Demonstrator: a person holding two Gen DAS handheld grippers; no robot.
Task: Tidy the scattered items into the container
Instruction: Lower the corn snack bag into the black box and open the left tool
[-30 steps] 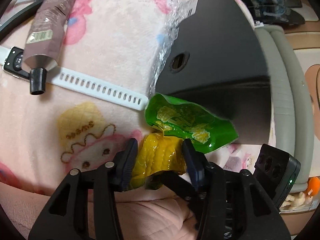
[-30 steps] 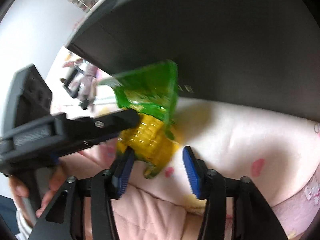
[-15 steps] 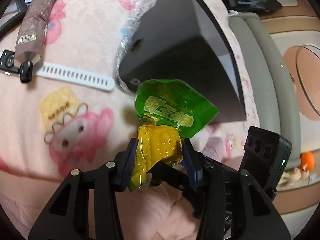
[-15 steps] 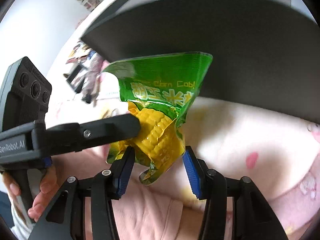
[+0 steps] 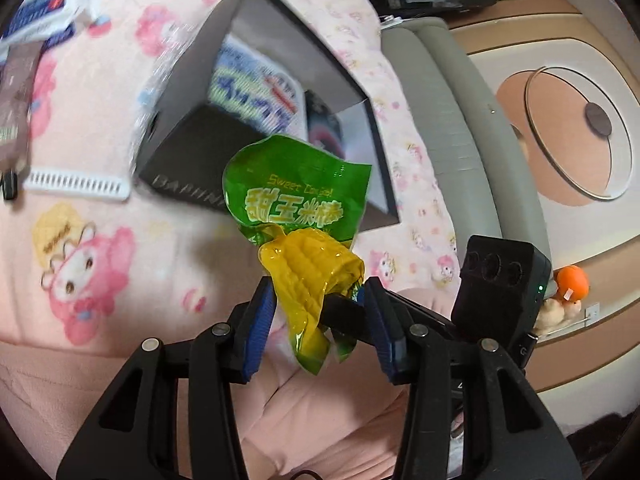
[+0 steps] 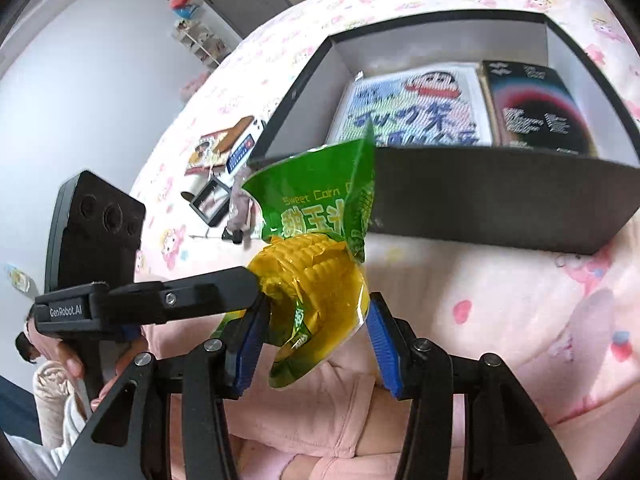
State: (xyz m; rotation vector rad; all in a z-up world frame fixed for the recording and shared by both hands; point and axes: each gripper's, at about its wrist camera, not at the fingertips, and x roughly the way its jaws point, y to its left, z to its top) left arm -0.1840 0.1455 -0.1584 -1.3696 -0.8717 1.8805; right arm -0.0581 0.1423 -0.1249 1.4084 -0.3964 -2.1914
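A sweet corn packet (image 5: 296, 200), green on top with a yellow cob below, hangs above the pink blanket in front of the black box (image 5: 188, 148). My left gripper (image 5: 320, 304) is shut on its yellow lower half. The right gripper's black finger (image 5: 344, 312) crosses between my left fingers. In the right wrist view the packet (image 6: 316, 276) sits between the pads of my right gripper (image 6: 316, 312), which is shut on it too. The left gripper's finger (image 6: 208, 296) presses the cob from the left. The open box (image 6: 500, 200) holds a cartoon-printed pack (image 6: 416, 112) and a dark carton (image 6: 536, 112).
On the blanket to the left lie a white watch strap (image 5: 76, 186), a brown tube (image 5: 16, 100) and a blue-and-white pack (image 5: 40, 16). A small black frame (image 6: 212, 200) lies farther off. A grey padded edge (image 5: 460, 120) runs along the right. A person's hand (image 6: 80, 360) holds the left gripper.
Both grippers have risen with the corn packet, lifting it off the blanket. The inside of the box has come into view in both cameras.
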